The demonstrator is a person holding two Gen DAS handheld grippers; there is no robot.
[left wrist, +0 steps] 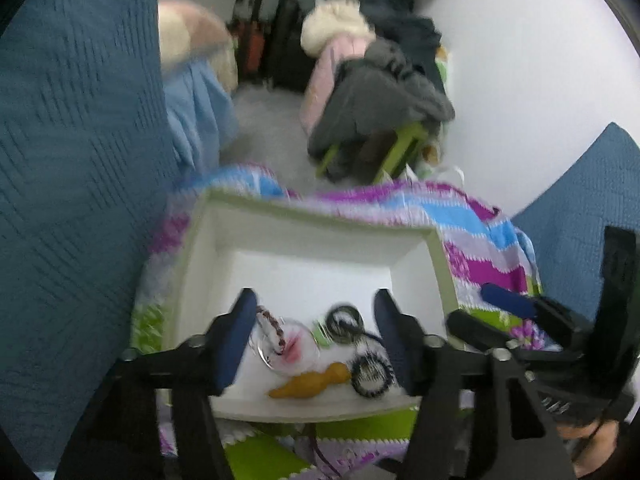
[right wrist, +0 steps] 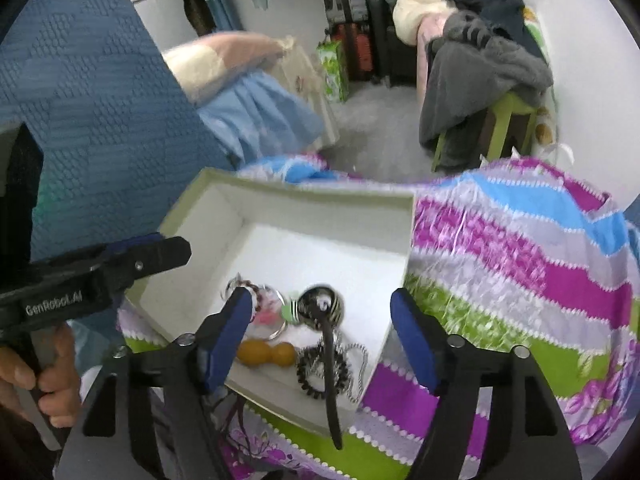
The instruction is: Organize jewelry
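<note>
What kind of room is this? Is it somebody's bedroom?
Probably a bedroom. The white box of trinkets sits on a striped bedspread, a pillow lies on light blue bedding beyond it, and clothes are heaped over a green stool by the wall.

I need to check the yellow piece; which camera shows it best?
The left wrist view: the yellow piece lies whole between the fingers. In the right wrist view the blue pad covers its left end.
</note>
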